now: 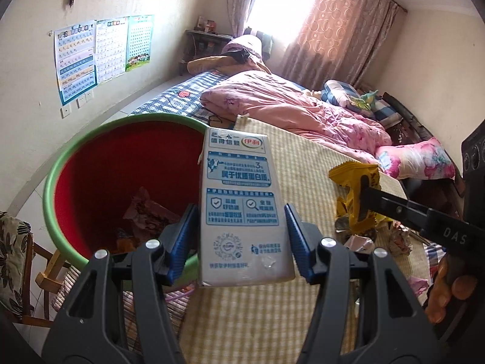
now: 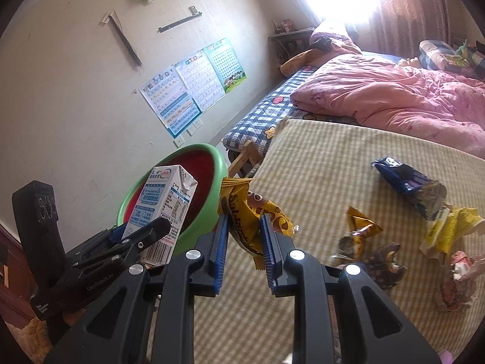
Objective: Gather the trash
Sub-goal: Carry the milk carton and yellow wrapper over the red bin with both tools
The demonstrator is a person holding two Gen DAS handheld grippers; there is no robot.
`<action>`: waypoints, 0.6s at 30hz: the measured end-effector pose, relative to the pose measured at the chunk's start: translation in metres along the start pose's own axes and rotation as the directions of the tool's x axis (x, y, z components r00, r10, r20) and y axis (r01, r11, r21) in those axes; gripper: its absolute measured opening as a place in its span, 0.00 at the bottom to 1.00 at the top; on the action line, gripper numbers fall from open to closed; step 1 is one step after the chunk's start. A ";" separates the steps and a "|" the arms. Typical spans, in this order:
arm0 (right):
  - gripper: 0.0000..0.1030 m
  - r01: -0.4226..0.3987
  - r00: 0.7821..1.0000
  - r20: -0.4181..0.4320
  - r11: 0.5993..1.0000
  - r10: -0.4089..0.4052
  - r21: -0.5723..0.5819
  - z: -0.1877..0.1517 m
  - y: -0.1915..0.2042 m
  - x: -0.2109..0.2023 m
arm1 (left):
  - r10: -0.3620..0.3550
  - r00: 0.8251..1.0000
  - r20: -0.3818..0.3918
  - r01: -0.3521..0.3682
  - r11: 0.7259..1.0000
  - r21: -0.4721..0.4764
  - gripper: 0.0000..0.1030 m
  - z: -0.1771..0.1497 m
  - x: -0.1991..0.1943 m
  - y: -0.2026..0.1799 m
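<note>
basin (image 1: 60, 163) mouth stands open (wrappers (image 1: 148, 212) low inside); mat (image 2: 318, 157) beside mostly bare.

Black tongs (image 1: 241, 244), ribbed blue pads (image 1: 295, 236)

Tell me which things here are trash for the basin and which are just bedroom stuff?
Part of the job:
milk carton held by the left gripper
yellow snack wrapper held by the right gripper
green basin
blue wrapper

Just lying about:
pink quilt
wall posters
flowered pillow
</note>
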State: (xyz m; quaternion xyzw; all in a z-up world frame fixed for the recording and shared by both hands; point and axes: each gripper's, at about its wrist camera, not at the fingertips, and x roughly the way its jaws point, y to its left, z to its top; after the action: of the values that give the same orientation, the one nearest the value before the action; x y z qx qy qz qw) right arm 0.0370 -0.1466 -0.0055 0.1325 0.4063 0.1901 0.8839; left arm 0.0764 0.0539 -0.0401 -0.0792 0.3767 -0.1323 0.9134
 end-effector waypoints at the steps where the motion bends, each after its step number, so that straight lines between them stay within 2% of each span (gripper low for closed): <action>1: 0.21 0.000 1.000 0.000 1.000 0.000 -0.001 0.001 0.002 0.002 | 0.001 1.000 0.003 -0.001 1.000 -0.001 0.54 0.001 -0.001 0.003; 9: 0.22 -0.006 1.000 -0.010 1.000 0.006 -0.004 0.002 0.019 0.016 | 0.016 0.999 0.040 -0.016 1.000 0.011 0.54 0.007 -0.011 0.022; 18: 0.22 0.001 1.000 -0.012 1.000 -0.001 -0.003 0.003 0.036 0.029 | 0.013 0.999 0.035 -0.013 1.000 0.004 0.54 0.012 -0.011 0.044</action>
State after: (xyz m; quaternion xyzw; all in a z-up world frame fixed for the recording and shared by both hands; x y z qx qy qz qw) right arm 0.0485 -0.1019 -0.0085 0.1298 0.4114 0.1911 0.8817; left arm 0.0850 0.0995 -0.0350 -0.0772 0.3608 -0.1258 0.9209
